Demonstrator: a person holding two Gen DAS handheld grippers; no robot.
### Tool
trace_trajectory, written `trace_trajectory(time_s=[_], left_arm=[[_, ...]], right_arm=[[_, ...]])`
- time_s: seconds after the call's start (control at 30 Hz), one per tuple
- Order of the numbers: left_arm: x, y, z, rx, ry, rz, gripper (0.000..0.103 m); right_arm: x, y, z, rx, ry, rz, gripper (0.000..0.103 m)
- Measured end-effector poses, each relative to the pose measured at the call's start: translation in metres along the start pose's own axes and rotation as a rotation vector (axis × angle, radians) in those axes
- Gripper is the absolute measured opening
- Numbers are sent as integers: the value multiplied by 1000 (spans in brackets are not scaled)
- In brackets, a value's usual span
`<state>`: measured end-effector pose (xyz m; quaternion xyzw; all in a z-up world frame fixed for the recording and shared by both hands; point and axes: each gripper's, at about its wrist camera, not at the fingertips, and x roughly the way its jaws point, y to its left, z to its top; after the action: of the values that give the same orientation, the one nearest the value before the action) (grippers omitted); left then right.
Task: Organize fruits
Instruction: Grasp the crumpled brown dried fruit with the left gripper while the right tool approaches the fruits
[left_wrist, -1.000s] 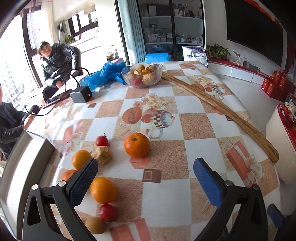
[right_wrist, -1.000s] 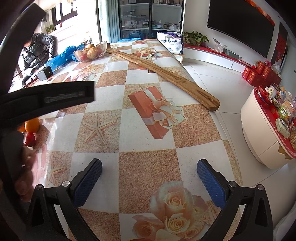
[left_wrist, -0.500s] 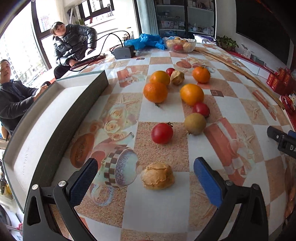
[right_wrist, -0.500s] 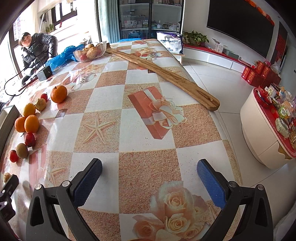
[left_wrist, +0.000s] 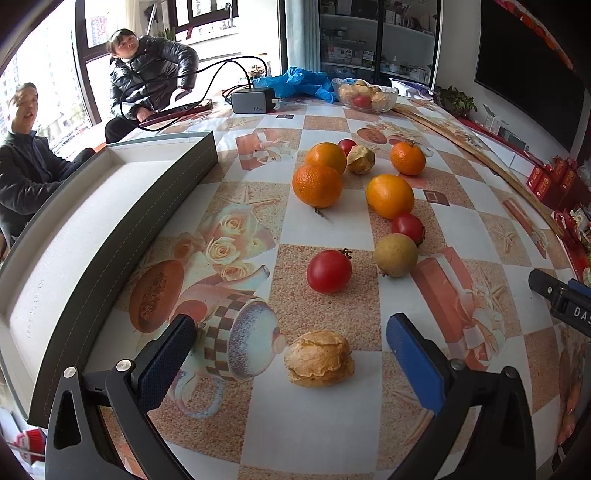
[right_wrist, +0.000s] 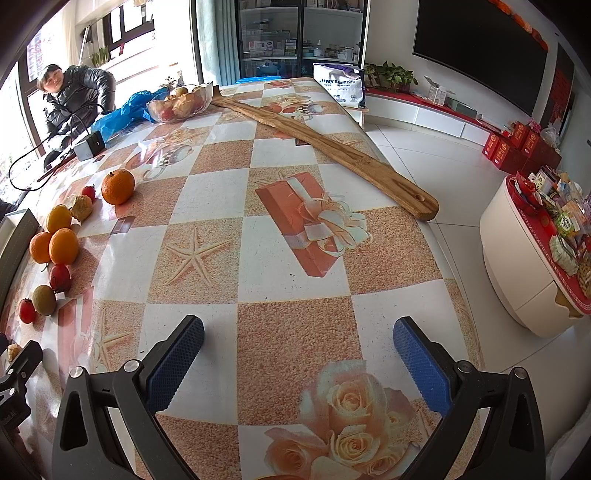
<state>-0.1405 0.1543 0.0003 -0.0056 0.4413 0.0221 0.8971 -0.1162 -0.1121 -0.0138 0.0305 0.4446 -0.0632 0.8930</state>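
My left gripper (left_wrist: 291, 354) is open, low over the table, with a papery husked fruit (left_wrist: 318, 358) lying between its fingers. Beyond it sit a red tomato (left_wrist: 328, 270), a brownish round fruit (left_wrist: 395, 254), another tomato (left_wrist: 407, 226), several oranges (left_wrist: 317, 184) and a second husked fruit (left_wrist: 361, 159). A long grey tray (left_wrist: 122, 236) with a white inside lies to the left. My right gripper (right_wrist: 297, 363) is open over bare tablecloth, with the fruit group (right_wrist: 55, 245) far off to its left.
A glass bowl of fruit (left_wrist: 365, 98), a blue bag (left_wrist: 303, 83) and a charger block with cables (left_wrist: 253, 101) stand at the far end. A long wooden board (right_wrist: 325, 147) lies along the right side, near the table edge. Two people sit beyond the tray.
My left gripper swung from the table's middle to the near end of the fruit row, then edged closer to the husked fruit. My right gripper stayed still.
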Motion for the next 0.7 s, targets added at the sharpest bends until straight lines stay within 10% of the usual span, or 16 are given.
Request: trace_trajectory(time_s=[0.3, 0.4, 0.47, 0.7], left_arm=[[-7, -4, 0, -14, 46, 14, 93], [-11, -1, 4, -16, 42, 5, 63], [-11, 8, 8, -25, 45, 15, 22], [-14, 40, 2, -33, 35, 46, 21]], right_arm=[[0, 1, 0, 0, -2, 0, 103], [0, 1, 0, 3, -1, 3, 103], [0, 0, 1, 4, 12, 3, 103], [-2, 23, -1, -38, 28, 43, 103]])
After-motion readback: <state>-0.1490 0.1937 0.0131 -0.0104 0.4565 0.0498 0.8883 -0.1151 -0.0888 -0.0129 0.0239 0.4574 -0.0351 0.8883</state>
